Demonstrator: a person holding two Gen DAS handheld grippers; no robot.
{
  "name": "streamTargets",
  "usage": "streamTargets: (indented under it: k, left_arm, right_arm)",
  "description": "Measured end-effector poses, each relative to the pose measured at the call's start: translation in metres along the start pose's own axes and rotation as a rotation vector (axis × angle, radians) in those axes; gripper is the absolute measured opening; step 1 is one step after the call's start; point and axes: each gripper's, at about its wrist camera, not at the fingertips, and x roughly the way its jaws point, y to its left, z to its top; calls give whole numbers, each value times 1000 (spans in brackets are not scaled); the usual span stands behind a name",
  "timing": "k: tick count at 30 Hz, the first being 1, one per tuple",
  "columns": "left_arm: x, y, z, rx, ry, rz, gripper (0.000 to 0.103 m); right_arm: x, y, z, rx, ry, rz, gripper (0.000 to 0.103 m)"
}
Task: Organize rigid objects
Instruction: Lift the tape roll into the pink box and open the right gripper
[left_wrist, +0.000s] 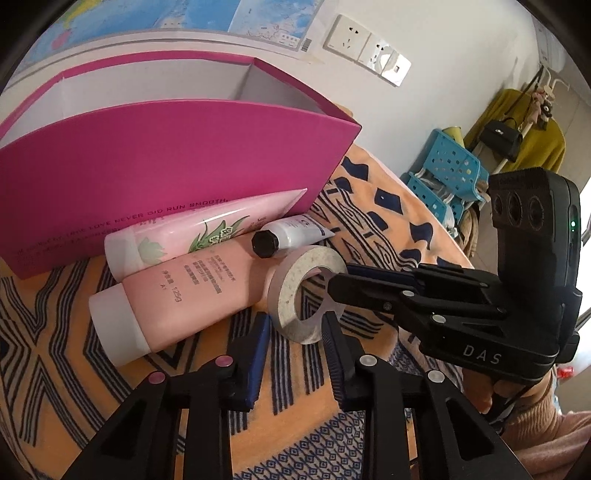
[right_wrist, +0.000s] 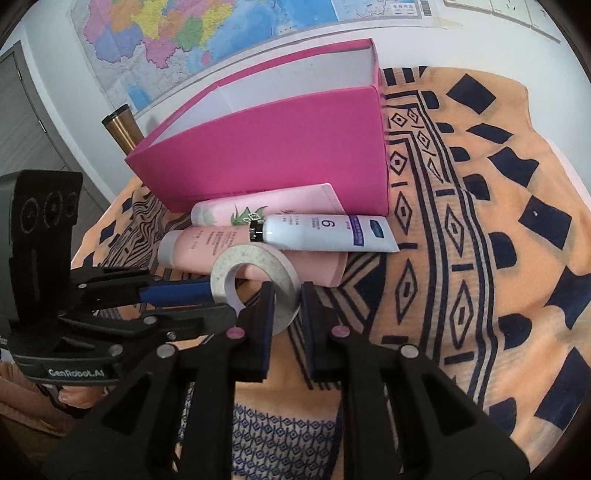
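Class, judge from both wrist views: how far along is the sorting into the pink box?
Done: nothing shows inside the pink box; its floor is hidden. In hand: both grippers, left and right, are shut on the tape roll, one on each side of its ring. Left: the tape roll and three tubes, pink, floral and white, lying before the box.

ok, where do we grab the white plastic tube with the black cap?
Mid-body, from above, jaws across its width. The white plastic tube lies flat atop the salmon-pink tube, nothing over it; its crimped tail thins out, and the magenta cardboard box stands close behind.
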Motion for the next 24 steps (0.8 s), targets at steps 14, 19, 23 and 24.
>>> streamTargets:
  k: [14, 19, 23, 24]
  left_arm:
    - [-28, -9, 13, 37, -72, -8, 28]
    - [-42, -17, 27, 70, -115, 9, 28]
    - [-52, -20, 41, 91, -147, 15, 28]
    - [-54, -21, 45, 97, -157, 18, 28]
  right_arm:
    - [-20, 7, 15, -8, -58, 26, 16]
    - [-32, 13, 30, -43, -102, 20, 16]
    - [-40, 19, 46, -80, -139, 3, 16]
    - [-42, 20, 50, -87, -146, 1, 16]
